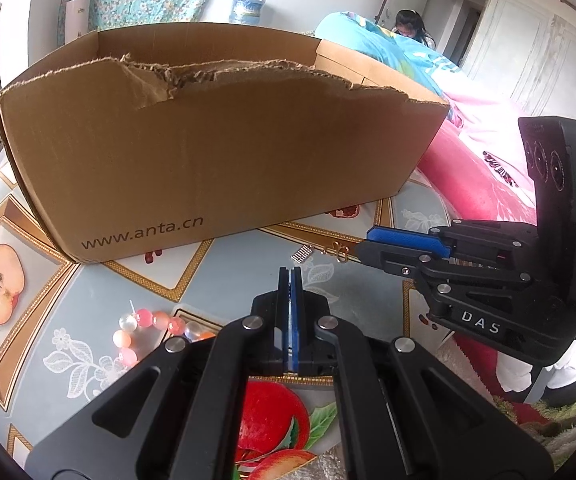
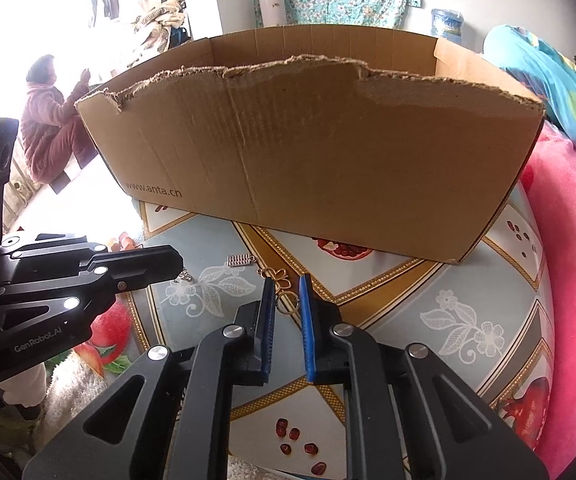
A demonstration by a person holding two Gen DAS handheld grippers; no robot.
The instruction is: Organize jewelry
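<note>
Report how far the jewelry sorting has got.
Done: nothing visibly; the brown cardboard box's inside is hidden. In hand: the right gripper, slightly open, straddles the gold flower-shaped chain; the left gripper is shut and empty. Left: the pink bead bracelet and small silver clasp.

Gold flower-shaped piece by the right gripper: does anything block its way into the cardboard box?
The gold flower-shaped piece lies on the tablecloth before the cardboard box. Only the box's torn front wall stands between; it must be lifted over.
</note>
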